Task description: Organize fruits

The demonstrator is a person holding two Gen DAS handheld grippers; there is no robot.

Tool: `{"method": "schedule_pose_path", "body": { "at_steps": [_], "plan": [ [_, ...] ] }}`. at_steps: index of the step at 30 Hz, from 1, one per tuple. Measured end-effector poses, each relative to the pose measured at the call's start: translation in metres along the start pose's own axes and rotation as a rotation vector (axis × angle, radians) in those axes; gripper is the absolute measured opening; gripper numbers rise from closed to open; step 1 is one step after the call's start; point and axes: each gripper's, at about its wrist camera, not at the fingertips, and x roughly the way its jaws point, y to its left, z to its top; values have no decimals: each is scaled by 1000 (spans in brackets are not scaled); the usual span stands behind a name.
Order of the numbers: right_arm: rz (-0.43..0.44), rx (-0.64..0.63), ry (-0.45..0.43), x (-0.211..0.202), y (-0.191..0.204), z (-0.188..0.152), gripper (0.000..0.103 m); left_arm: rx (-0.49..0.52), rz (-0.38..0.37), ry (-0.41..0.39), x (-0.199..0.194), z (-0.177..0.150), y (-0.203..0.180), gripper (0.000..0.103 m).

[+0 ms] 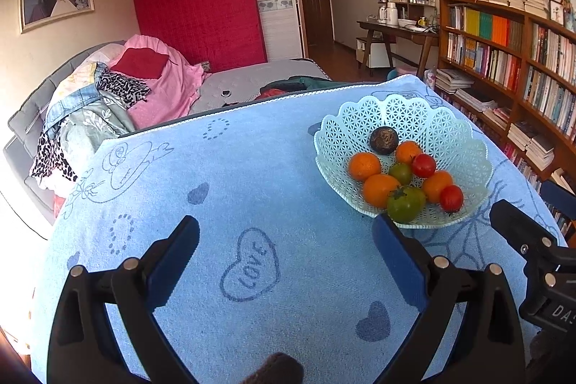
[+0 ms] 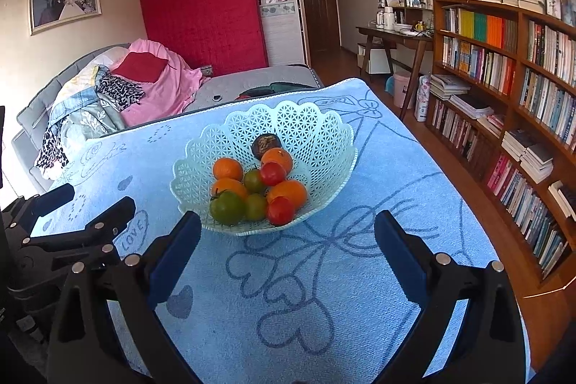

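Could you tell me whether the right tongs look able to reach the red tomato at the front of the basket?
Probably yes: the right tongs are open and empty, the red tomato lies uncovered just behind the basket's low front rim, and nothing stands between.

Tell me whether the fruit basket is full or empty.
Partly full. The basket holds oranges, red and green tomatoes and one dark fruit, with bare lattice around them.

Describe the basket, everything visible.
The basket is pale mint lattice, plastic by its look, with a scalloped rim. It sits upright on the blue towel, apart from both grippers. It holds four oranges, two red and three green tomatoes, and one dark round fruit at the back.
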Motion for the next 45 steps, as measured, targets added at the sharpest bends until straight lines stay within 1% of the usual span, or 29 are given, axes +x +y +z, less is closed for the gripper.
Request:
{"method": "schedule_pose_path", "body": {
  "at_steps": [12, 14, 22, 27, 45],
  "plan": [
    [-7, -8, 7, 6, 0, -1, 98, 22, 8, -7, 0, 0, -1, 96],
    [-8, -8, 10, 8, 0, -1, 98, 23, 9, -6, 1, 0, -1, 98],
    [-12, -8, 16, 10, -1, -2, 98, 34, 12, -3, 3, 0, -4, 98],
    [-12, -7, 18, 11, -2, -2, 98, 23, 23, 13, 6, 0, -4, 98],
    [-7, -15, 33, 15, 1, -5, 98, 52, 23, 8, 7, -1, -9, 98]
  ]
}}
